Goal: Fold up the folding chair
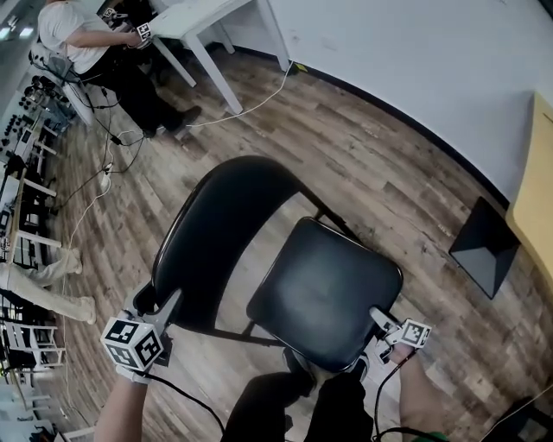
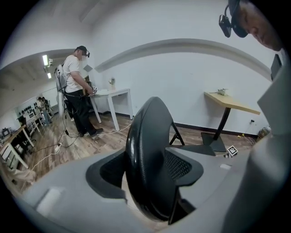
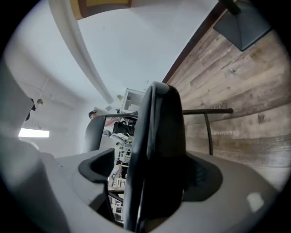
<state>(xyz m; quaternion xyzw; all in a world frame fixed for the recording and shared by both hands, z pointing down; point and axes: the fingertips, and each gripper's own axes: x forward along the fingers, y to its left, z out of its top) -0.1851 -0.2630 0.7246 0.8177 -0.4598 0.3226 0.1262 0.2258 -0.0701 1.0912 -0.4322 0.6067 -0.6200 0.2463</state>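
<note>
A black folding chair stands unfolded on the wood floor, seen from above with its padded backrest [image 1: 226, 231] at left and its seat [image 1: 327, 292] at right. My left gripper [image 1: 167, 304] is at the backrest's lower left edge. In the left gripper view the backrest rim [image 2: 146, 136] stands between the jaws of the left gripper [image 2: 148, 175], with a slit of floor showing beside the left pad. My right gripper [image 1: 378, 318] is at the seat's right edge. In the right gripper view the seat edge [image 3: 161, 136] runs between the wide jaws of the right gripper [image 3: 152, 182], with a gap on its left.
Another person [image 1: 82, 39] works at a white table [image 1: 207, 22] at the far left. Cables [image 1: 104, 177] trail over the floor there, beside racks of equipment [image 1: 22, 216]. A wooden table [image 1: 536, 207] on a black base [image 1: 484, 246] stands at right by the white wall.
</note>
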